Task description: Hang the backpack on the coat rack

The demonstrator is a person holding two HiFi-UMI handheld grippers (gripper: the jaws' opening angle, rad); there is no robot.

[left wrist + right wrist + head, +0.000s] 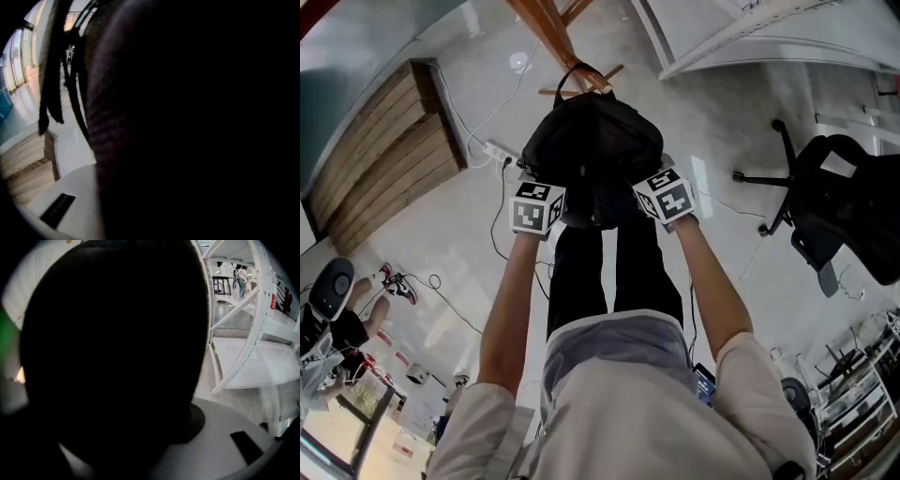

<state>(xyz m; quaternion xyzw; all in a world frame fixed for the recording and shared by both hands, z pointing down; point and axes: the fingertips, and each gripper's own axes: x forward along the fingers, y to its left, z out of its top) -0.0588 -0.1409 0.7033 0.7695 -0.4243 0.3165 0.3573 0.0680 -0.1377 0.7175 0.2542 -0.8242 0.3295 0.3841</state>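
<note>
we look steeply down our own outstretched arms at the black backpack (592, 141), which is up off the floor (712, 122) between the two grippers and right against the wooden coat rack (546, 28). its top handle loop (572, 73) is at the rack's short pegs (605, 75). from the head view we cannot tell whether the loop sits over a peg or only touches it.

the left gripper (547, 186) is at the backpack's lower left side and the right gripper (652, 186) at its lower right, their marker cubes just below the bag. in the left gripper view dark cloth fills nearly the whole frame, with a couple of loose straps (56, 93) hanging beside it. only one white finger (61, 206) shows at the bottom left, and the cloth lies against it, so these fingers are pinching the backpack. the right gripper view is much the same: the bag's dark bulk fills the gap, one pale finger (225, 441) shows at the bottom right with the cloth against it, and these fingers are pinching the backpack too.

around us, a black office chair (848, 202) stands well off to the right and white shelving (750, 42) runs along the top right. a wooden panel (384, 159) lies at the left, and a power strip (495, 150) with trailing cables lies on the floor near the rack's foot.
</note>
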